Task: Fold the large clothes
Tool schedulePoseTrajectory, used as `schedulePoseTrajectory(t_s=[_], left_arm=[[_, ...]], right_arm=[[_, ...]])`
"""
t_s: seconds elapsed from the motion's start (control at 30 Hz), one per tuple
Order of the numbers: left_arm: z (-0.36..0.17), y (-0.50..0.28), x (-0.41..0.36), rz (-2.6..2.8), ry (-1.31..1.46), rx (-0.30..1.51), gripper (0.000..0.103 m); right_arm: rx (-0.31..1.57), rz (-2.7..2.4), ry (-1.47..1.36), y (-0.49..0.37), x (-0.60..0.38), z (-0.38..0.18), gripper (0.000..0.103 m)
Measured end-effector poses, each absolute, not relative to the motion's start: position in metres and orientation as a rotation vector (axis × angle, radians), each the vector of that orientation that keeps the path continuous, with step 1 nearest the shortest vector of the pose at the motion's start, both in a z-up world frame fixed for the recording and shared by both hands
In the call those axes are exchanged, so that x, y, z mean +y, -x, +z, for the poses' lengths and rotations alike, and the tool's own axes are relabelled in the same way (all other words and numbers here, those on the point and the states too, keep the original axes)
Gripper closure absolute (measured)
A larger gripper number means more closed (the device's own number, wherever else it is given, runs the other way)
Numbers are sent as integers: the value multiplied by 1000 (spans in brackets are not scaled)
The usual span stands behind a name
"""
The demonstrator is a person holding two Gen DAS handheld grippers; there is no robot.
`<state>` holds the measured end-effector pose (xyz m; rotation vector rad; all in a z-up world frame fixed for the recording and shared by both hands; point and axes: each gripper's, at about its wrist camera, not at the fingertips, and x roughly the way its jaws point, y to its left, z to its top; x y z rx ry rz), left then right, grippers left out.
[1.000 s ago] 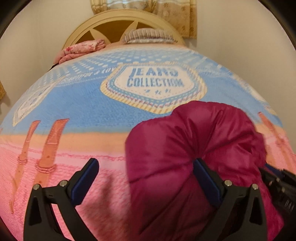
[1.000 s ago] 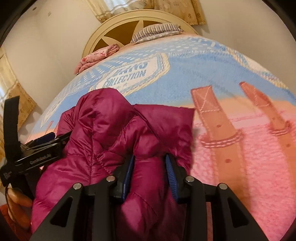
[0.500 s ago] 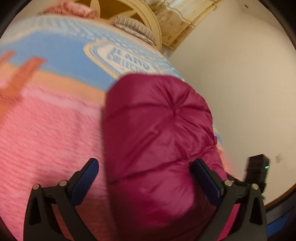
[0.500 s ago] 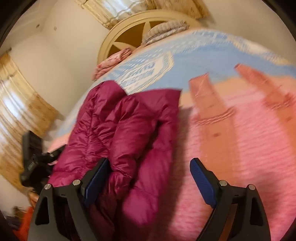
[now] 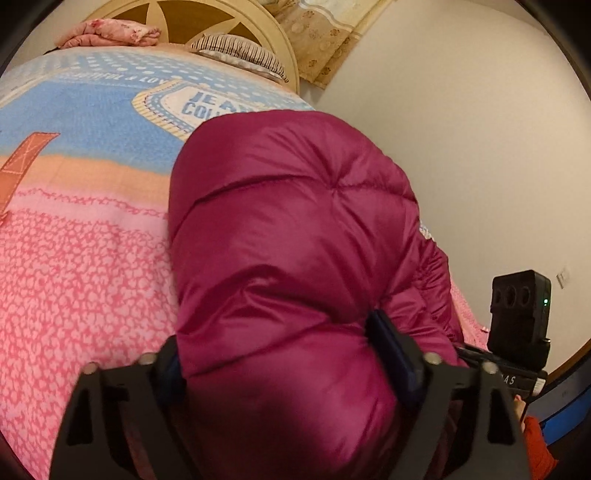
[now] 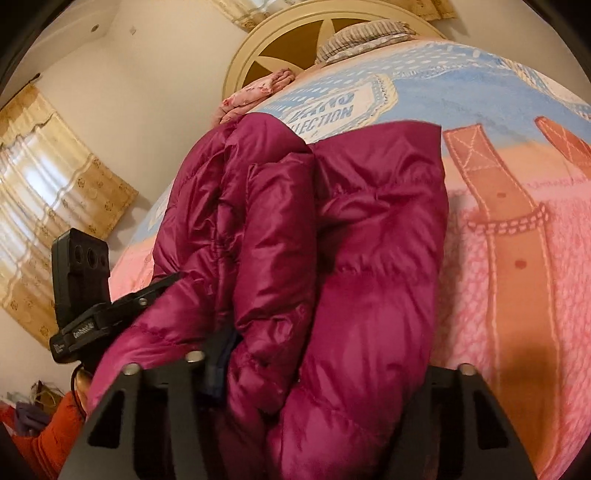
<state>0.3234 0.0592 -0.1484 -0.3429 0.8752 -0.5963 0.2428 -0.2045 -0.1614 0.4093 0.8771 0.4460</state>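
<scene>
A magenta puffer jacket (image 5: 288,251) lies folded in a thick bundle on the bed, seen from its other side in the right wrist view (image 6: 332,258). My left gripper (image 5: 280,350) is wide open with the bundle's near end between its fingers; the left fingertip is mostly hidden by fabric. My right gripper (image 6: 325,365) is also wide open around the opposite end; its right fingertip is hidden behind the jacket. Each gripper shows in the other's view: the right one (image 5: 517,332), the left one (image 6: 85,291).
The bed is covered by a pink and blue blanket (image 5: 81,258) printed "JEANS COLLECTION". A round headboard (image 6: 295,40), a striped pillow (image 5: 240,55) and a folded pink cloth (image 5: 110,33) are at the far end. A wall (image 5: 461,129) runs beside the bed.
My right gripper opened from its hold on the jacket. Both grippers moved in to opposite ends of the bundle, which now sits between each pair of fingers.
</scene>
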Motion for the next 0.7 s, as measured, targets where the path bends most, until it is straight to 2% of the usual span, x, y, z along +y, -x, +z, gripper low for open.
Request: schedulePoseTrajectory(t_s=[0.03, 0.07, 0.23, 0.53, 0.7], left_arm=[[-146, -319, 59, -596, 337, 876, 26], [-143, -315, 58, -596, 333, 881, 28], [-127, -288, 55, -638, 348, 898, 36], [-69, -222, -49, -918, 273, 857, 37], [-58, -199, -150, -1060, 208, 887, 37]], right_arm=[[885, 450, -427, -239, -204, -162, 60], [893, 443, -448, -236, -203, -162, 63], [879, 423, -471, -193, -205, -144, 72], [729, 267, -528, -60, -290, -83, 73], [670, 118, -538, 12, -363, -57, 73]])
